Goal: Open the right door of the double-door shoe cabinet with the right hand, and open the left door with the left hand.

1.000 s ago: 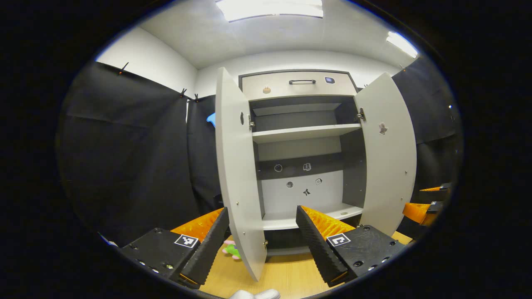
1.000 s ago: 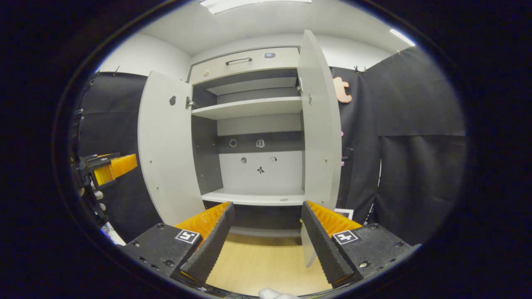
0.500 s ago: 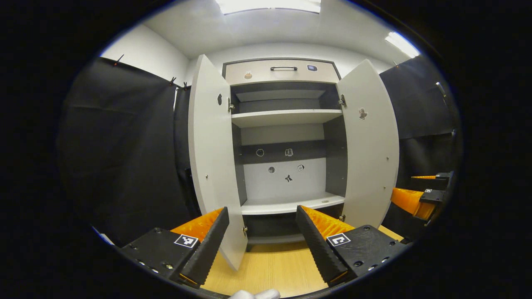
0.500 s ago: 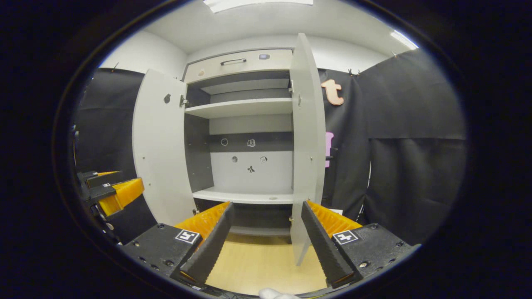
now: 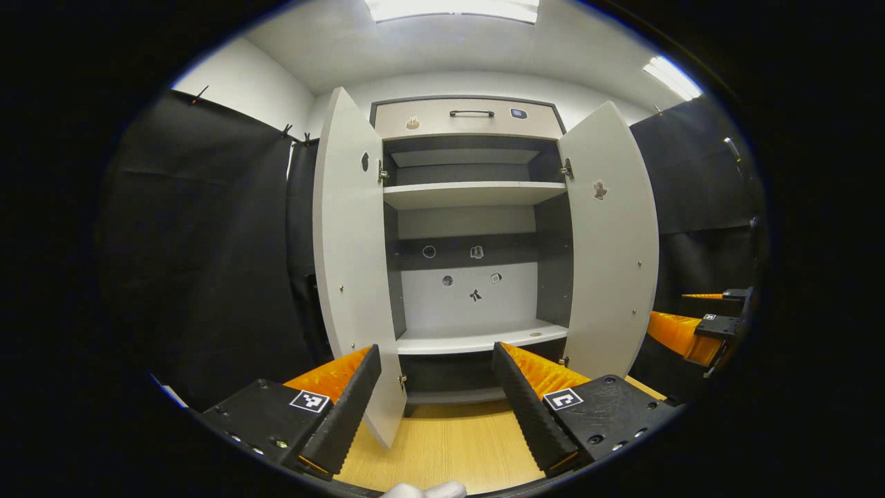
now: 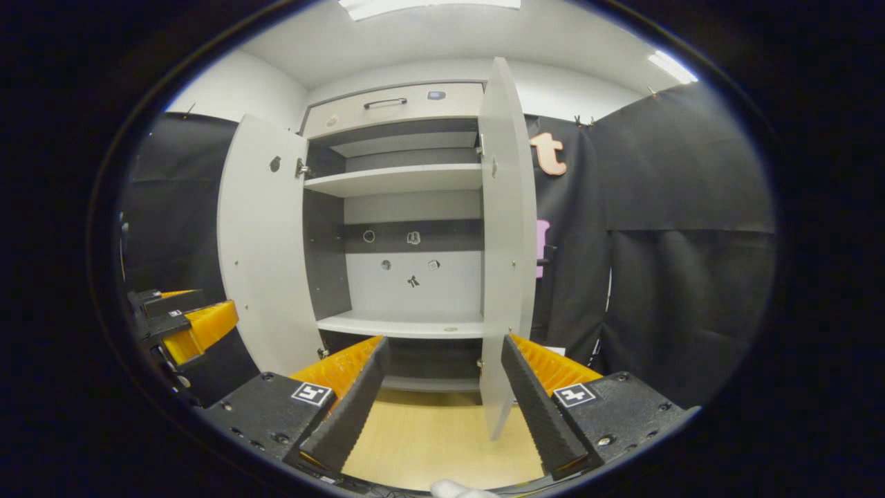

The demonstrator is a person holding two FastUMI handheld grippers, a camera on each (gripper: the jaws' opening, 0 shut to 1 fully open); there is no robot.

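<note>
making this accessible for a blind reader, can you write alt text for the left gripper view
A shoe cabinet stands with its left door and right door both swung open, showing bare shelves. The left gripper is open in front of it, holding nothing, above a wooden floor. The right gripper is at the right edge.

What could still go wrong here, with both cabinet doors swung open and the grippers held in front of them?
1. The right door stands edge-on just ahead of the right gripper, whose jaws are open; a forward move could knock its lower corner.
2. The left door hangs likewise close to the left gripper, also open and holding nothing, so a sideways sweep might push it back toward shut.
</note>
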